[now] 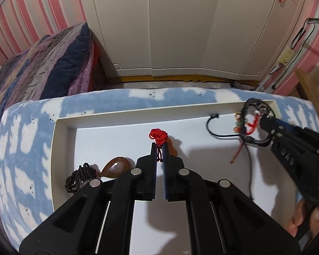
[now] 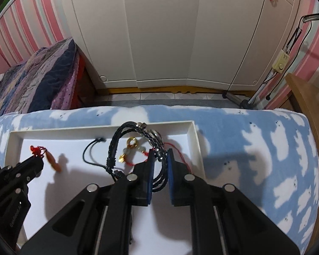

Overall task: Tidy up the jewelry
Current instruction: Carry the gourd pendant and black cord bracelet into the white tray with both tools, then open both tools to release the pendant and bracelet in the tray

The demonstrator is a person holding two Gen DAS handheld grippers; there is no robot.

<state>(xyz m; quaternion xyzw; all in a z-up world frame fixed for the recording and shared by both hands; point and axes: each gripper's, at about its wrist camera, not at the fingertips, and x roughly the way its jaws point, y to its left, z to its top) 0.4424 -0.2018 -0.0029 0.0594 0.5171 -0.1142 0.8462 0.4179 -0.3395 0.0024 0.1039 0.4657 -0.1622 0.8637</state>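
A white tray [image 1: 61,127] lies on a blue-and-white cloud-patterned cloth. My left gripper [image 1: 159,145] is shut on a red knotted cord [image 1: 158,136] whose orange-brown pendant [image 2: 53,162] hangs just above the tray floor. My right gripper [image 2: 161,152] is shut on a bundle of black braided bracelets [image 2: 125,146], with a red string and gold charms [image 2: 132,143] dangling from it, over the tray's right end [image 2: 193,131]. In the left wrist view the same bundle [image 1: 252,123] hangs at the right gripper's tip. A brown teardrop stone [image 1: 117,166] on a dark braided cord [image 1: 79,178] lies at the tray's left.
A thin black cord loop [image 1: 212,125] trails onto the tray floor from the bundle. Beyond the cloth stand a white wardrobe [image 1: 170,31], a quilted bed [image 1: 42,63] on the left and a wooden edge [image 2: 304,102] on the right. A hand [image 1: 306,221] grips the right tool.
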